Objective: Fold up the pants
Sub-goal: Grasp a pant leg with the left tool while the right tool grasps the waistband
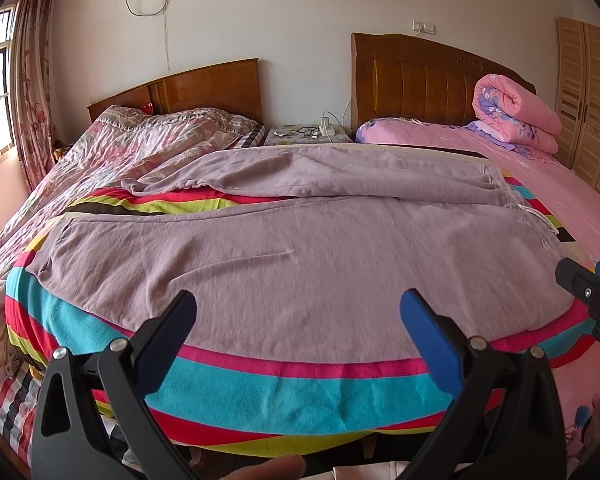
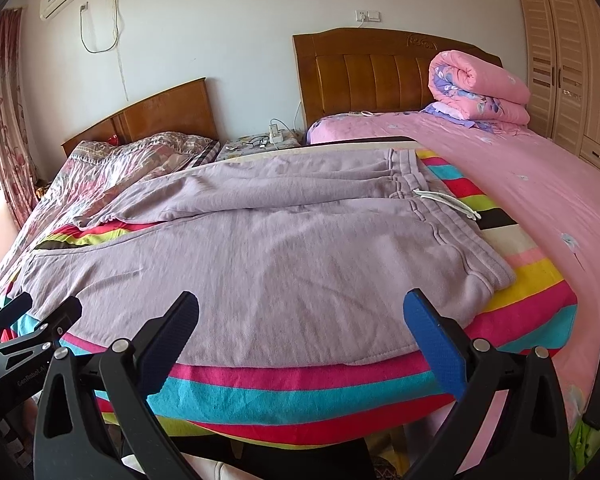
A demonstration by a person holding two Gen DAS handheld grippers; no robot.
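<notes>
- Striped blanket (image 1: 260,396) over bed: lilac pants (image 1: 284,264) spread flat, long axis left-right, waistband (image 2: 464,240) rightward.
- Left gripper (image 1: 298,312): wide open, empty, at near hem-side edge.
- Right gripper (image 2: 300,312): wide open, empty, nearer waistband.

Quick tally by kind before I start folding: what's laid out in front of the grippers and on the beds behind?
Pants: 1, lilac, spread flat
Striped blanket: 1, under the pants
Rolled pink quilt: 1
Wooden headboards: 2
Grippers: 2, left gripper and right gripper, both open
Total: 7
</notes>
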